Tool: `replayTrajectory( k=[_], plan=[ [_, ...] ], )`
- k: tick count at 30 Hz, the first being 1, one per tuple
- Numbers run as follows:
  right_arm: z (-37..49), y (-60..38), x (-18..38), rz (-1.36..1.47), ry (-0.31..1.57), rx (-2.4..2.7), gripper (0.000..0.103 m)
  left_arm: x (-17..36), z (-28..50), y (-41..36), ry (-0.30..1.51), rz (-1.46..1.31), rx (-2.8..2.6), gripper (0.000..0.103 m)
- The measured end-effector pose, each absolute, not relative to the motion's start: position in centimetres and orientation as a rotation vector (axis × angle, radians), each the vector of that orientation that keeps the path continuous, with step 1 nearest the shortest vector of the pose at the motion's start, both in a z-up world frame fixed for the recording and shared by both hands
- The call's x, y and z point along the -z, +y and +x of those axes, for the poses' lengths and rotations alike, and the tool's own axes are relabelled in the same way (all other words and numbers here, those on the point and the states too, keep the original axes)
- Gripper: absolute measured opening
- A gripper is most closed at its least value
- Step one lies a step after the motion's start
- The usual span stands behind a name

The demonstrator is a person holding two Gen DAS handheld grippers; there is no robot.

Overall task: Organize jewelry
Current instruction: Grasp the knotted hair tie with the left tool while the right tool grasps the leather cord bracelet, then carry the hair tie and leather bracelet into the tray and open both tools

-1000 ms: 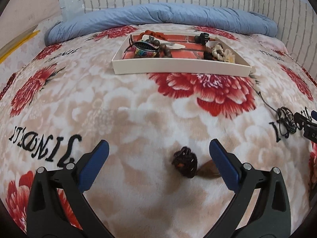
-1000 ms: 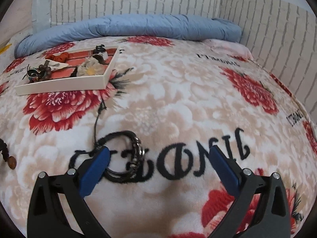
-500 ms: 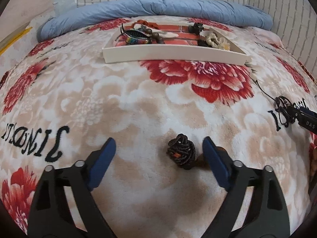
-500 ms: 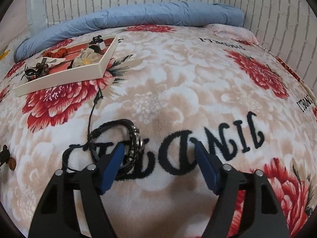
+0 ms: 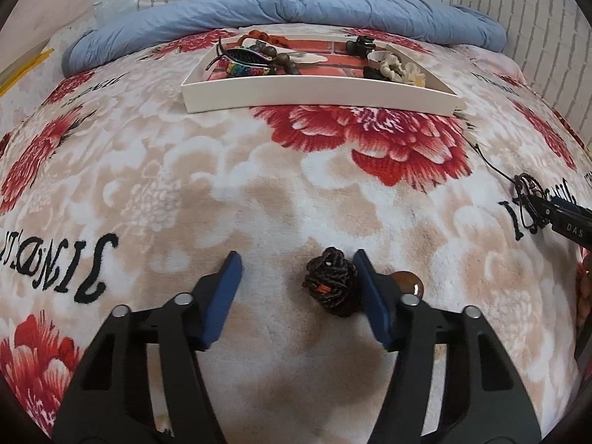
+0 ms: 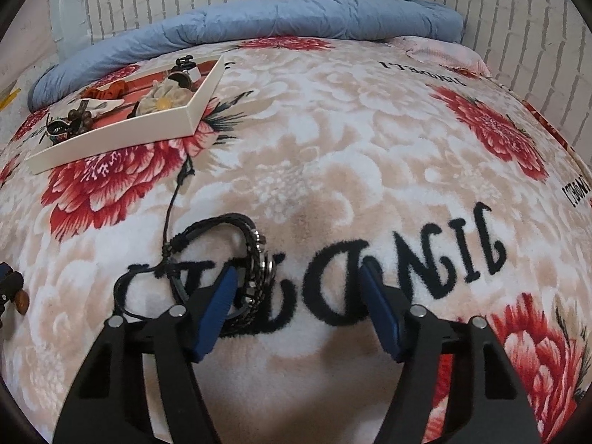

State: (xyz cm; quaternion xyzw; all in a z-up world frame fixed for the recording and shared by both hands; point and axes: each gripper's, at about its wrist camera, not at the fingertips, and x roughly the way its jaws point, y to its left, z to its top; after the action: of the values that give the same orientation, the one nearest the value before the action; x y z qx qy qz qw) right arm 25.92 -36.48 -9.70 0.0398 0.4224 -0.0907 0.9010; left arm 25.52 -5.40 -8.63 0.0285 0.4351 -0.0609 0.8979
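Note:
A dark brown coiled bead bracelet (image 5: 329,283) lies on the floral blanket between the fingers of my open left gripper (image 5: 296,288), close against the right finger; a brown bead (image 5: 407,282) shows past that finger. A black braided cord bracelet with metal beads (image 6: 236,259) lies on the blanket with my open right gripper (image 6: 296,299) around its right part, the left finger over the loop. It also shows in the left wrist view (image 5: 527,199). A white tray (image 5: 318,90) holding several jewelry pieces stands farther back, also in the right wrist view (image 6: 111,140).
A rolled blue quilt (image 5: 296,7) lies along the back of the bed under a white brick wall (image 6: 518,18). The bracelet's thin black cord (image 6: 174,203) trails toward the tray. The right gripper's tip (image 5: 569,222) shows at the right edge of the left wrist view.
Both grippers have moved forward and down and narrowed their opening. The bead bracelet now sits between the left fingers; the right gripper's left finger now overlaps the black bracelet.

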Motion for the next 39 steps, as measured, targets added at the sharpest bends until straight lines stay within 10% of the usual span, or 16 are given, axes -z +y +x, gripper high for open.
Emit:
replayTrajectory(
  k=[15, 39],
  plan=[
    [25.8, -36.0, 9.7, 0.075, 0.864, 0.137, 0.021, 8.7, 25.4, -5.8, 0.894, 0.071, 0.151, 0.04],
    [25.3, -35.8, 8.4, 0.083, 0.819, 0.117, 0.015, 7.7, 25.5, -5.0, 0.87, 0.007, 0.184, 0.021]
  ],
)
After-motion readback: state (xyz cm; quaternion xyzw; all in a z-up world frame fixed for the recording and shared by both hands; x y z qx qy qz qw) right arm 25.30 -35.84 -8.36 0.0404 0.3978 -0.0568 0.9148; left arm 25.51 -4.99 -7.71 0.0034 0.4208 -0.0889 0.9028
